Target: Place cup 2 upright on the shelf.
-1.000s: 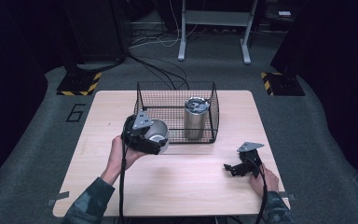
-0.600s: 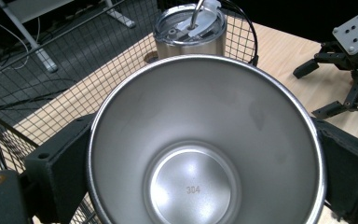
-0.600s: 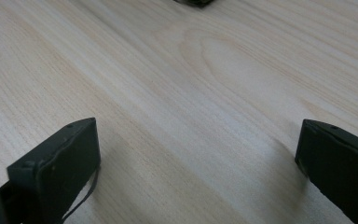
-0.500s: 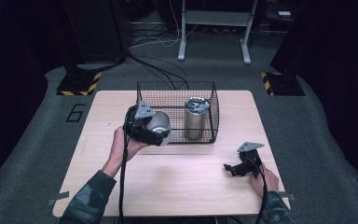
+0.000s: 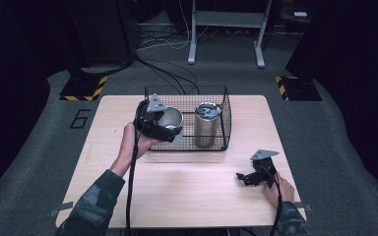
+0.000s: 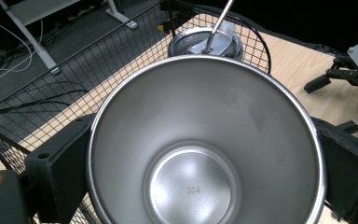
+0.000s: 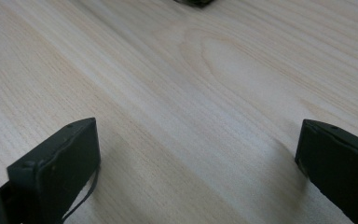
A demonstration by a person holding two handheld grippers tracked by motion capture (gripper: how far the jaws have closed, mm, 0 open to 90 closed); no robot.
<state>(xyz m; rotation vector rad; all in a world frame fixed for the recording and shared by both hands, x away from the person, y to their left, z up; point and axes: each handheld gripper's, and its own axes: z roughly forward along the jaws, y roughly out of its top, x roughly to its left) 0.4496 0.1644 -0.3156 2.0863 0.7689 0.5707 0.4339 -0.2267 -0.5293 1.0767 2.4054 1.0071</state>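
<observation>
Left gripper (image 5: 170, 129) clamped on a stainless-steel cup (image 5: 170, 119), one black jaw pressed to each side of its round wall, held raised at the near-left edge of the black wire basket (image 5: 187, 147). Seen from the left gripper view as a smooth brushed-metal bowl shape, mouth open toward the camera, thin polished rim, flat circular bottom stamped "304" (small, dead centre). Just beyond the cup's far rim, standing upright inside the basket, a lidded steel tumbler (image 6: 205, 41) with a straight metal straw (image 6: 219, 23) rising from its lid. Thin square mesh of the basket running past the left jaw. Right gripper (image 5: 242, 177) resting low on the pale wooden table (image 5: 197, 191), well apart from the basket, jaws spread wide with nothing but bare, fine-grained wood between the blunt matte-black fingers (image 7: 58, 163). Grey three-cornered plate on top of each gripper, cable trailing back along each sleeve.
</observation>
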